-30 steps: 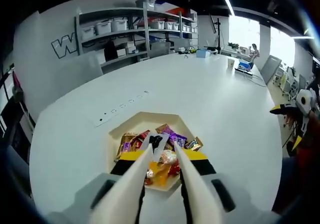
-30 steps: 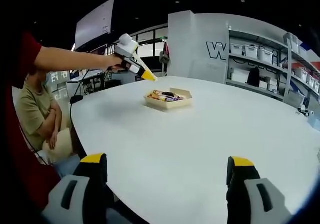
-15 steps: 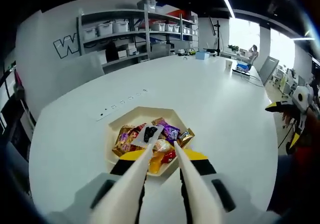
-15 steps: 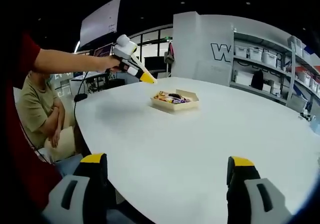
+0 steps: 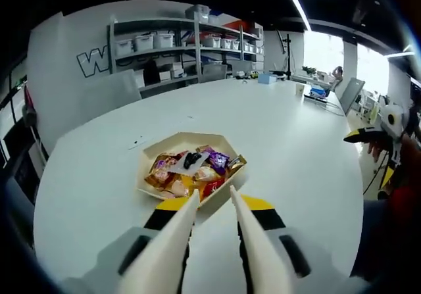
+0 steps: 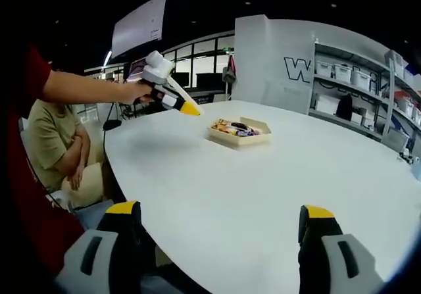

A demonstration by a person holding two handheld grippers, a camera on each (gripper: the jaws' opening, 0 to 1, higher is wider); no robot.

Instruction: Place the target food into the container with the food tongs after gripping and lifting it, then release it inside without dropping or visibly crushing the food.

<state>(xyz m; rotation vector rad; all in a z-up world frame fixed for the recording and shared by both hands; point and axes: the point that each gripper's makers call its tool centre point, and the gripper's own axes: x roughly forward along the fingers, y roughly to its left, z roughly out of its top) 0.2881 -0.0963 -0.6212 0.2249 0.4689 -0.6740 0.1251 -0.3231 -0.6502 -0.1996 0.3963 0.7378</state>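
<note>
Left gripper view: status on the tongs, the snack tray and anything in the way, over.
Left gripper tongs nearly shut, holding nothing, just short of the tray. Wrapped snacks piled inside. Right gripper open, empty, well back. Nothing in the way.

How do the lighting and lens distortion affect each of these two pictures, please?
Left gripper view: the windows are blown out white, the ceiling light strip glares, and the shelves bow with the fisheye. Right gripper view: the white table is evenly lit and curves strongly, the ceiling is dark, and the snack tray looks small but fairly sharp.
</note>
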